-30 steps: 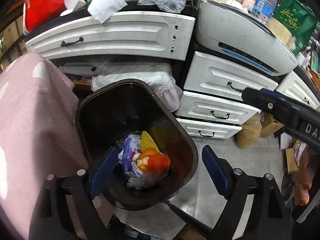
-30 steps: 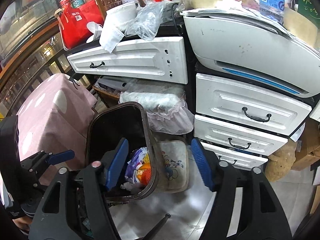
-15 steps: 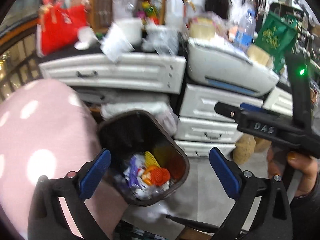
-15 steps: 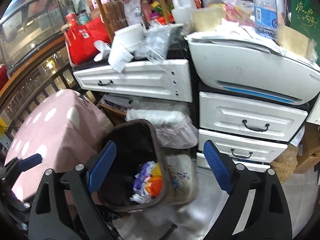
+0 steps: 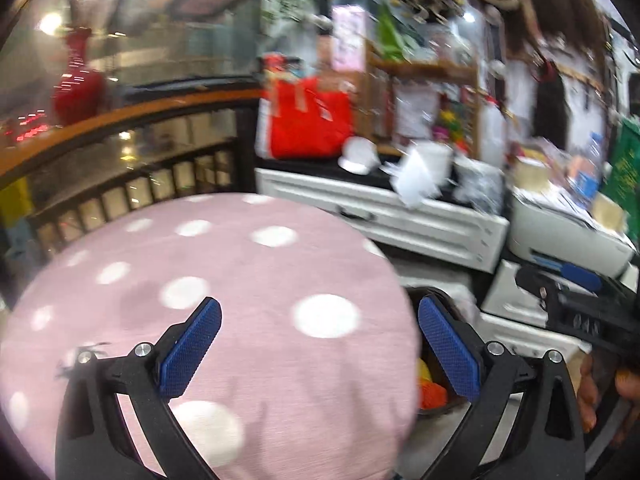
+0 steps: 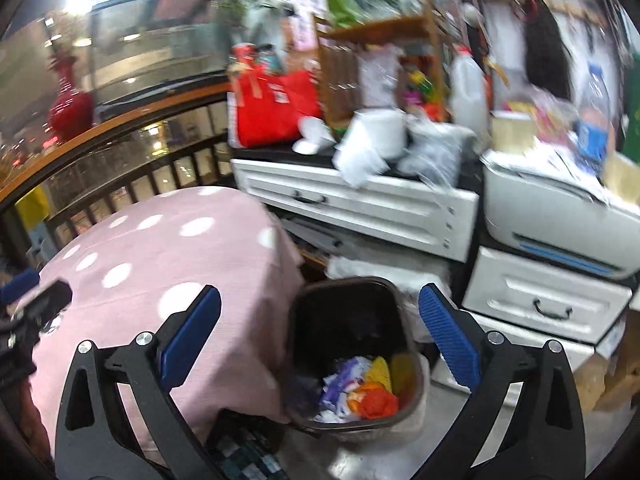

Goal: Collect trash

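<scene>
Fingers over pink dotted cloth

We hold our left gripper wide and empty; our right gripper, jaws opening, hangs empty above the bin.

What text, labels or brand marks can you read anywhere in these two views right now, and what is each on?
None can be read; both views are motion-blurred.
Red bag: white label patches, blurred.
Water bottle: blue label, blurred.
Green bag: gold marks, too smeared to read.
Right gripper body: pale lettering, too blurred to read.
Printer: blue stripe only, no legible text.
Papers on the wooden shelf: unreadable.
</scene>
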`<state>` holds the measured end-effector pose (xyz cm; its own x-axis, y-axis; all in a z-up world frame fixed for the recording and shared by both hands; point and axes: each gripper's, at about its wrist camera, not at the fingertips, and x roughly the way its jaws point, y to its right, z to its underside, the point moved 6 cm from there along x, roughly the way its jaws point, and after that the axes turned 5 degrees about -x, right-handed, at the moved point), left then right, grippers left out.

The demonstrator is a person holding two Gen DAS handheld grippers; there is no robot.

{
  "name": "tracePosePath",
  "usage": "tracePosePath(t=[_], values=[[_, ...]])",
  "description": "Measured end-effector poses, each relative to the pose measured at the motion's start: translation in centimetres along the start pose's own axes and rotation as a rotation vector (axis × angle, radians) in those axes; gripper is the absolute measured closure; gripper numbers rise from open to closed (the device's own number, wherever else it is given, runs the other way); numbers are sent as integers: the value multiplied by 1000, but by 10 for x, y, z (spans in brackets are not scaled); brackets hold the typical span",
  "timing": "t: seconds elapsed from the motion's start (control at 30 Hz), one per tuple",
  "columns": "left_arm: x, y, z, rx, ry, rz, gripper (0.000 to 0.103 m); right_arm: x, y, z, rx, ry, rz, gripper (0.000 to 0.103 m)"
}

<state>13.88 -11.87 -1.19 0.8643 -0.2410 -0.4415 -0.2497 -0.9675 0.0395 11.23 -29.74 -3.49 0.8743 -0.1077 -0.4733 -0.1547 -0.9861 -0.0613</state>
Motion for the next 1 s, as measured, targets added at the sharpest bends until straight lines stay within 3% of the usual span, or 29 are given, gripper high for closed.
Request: tracePosePath(t=[0.13,0.27,0.7,1.0], values=[[-25,-26,-2,-28,62,-97,6,-19,-34,1,-64,53,-21,6],[-47,-44,1,-58,100,-147,6,-40,-57,3,-104,107,-47,6],[-89,-71,22,-157,174,-208,6,-95,-83,24,-178,241,-49,6],[-91,-75,28,-173,180,-208,6,-98,-78,23,-172,285,-28,6]])
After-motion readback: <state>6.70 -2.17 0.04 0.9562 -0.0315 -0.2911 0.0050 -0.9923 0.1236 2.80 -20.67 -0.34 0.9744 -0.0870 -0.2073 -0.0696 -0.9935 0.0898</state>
